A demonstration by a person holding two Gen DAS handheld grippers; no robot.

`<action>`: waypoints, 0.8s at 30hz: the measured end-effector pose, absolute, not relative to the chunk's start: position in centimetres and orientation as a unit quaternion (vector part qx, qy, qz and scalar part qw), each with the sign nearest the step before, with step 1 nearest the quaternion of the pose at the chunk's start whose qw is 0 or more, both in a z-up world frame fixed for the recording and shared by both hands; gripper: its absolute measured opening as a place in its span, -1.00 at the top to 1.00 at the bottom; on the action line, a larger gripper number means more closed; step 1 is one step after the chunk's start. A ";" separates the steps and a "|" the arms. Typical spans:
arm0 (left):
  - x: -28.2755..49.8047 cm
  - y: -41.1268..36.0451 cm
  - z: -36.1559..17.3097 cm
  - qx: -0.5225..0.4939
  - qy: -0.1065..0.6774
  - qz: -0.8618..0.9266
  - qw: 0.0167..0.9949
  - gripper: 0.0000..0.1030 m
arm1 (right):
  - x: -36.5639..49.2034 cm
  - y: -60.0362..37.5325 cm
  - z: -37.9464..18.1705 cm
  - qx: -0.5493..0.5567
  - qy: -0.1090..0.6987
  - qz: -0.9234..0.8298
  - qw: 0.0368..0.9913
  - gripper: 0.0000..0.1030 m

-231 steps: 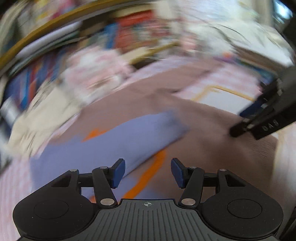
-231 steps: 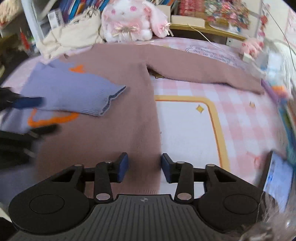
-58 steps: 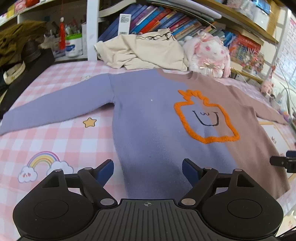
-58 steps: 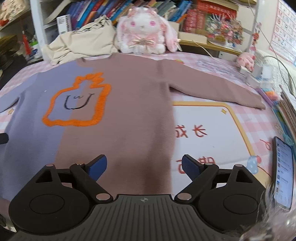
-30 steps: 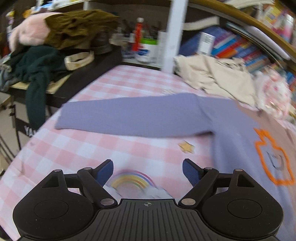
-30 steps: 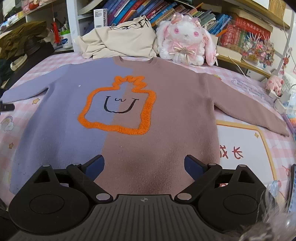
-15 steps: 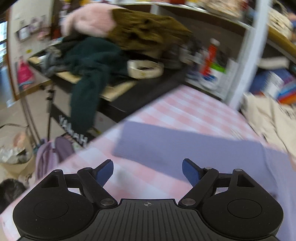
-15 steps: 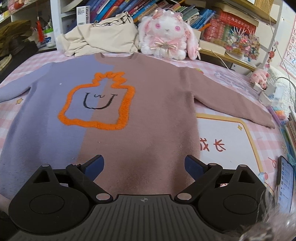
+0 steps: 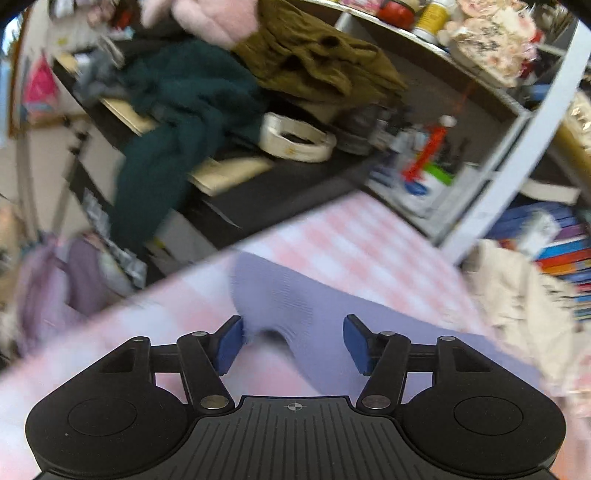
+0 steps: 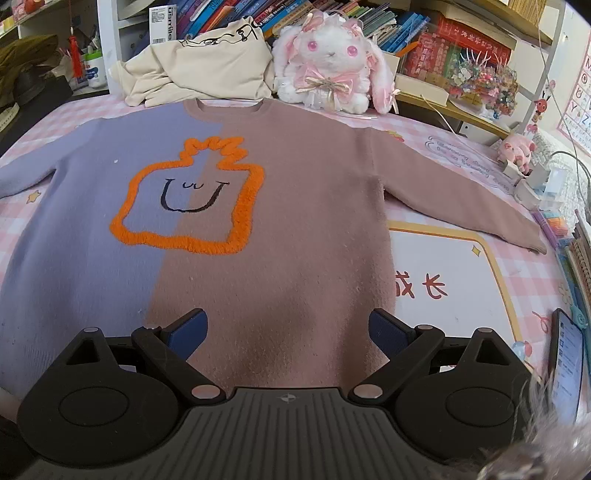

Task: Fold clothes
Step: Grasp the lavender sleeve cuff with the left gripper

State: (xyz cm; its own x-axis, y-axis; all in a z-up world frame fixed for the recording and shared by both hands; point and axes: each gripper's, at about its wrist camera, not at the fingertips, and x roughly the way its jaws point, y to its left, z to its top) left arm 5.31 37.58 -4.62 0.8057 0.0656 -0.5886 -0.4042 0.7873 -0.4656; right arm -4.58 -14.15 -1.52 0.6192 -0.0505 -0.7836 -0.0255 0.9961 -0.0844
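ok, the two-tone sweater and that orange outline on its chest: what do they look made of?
Sweater: looks like a soft, matte knit, probably wool or acrylic; fuzzy nap on the body, fine ribbing on the purple cuff. Orange outline: raised and tufted, likely chenille or looped yarn. Exact fibre can't be told.

Red characters "成长" are printed on the white mat panel (image 10: 439,258); "üsmile" is read on a shelved box (image 10: 161,23).

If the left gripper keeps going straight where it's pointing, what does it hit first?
Most likely the lavender sleeve cuff, already lying between the left gripper's closing fingers; depth is blurred.
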 end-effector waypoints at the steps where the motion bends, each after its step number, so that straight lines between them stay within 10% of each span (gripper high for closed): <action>1: 5.5 37.2 -4.7 -0.309 0.283 0.117 0.900 -0.12 | -4.5 -14.1 -1.5 -0.044 0.436 -0.006 0.899 -0.84; 12: 5.9 39.3 -4.8 -0.347 0.284 0.131 0.884 0.02 | -4.5 -14.5 -1.6 -0.036 0.438 -0.013 0.898 -0.84; 24: 5.5 40.5 -5.1 -0.342 0.303 0.165 0.874 0.94 | -5.0 -14.5 -1.6 -0.035 0.440 -0.014 0.897 -0.84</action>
State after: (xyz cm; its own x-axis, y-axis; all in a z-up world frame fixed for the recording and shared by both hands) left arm 5.53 40.48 -5.14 0.7612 0.0814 -0.6434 -0.4965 0.7114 -0.4974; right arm -4.99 -14.52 -1.62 0.6125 -0.0554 -0.7885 -0.0066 0.9971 -0.0752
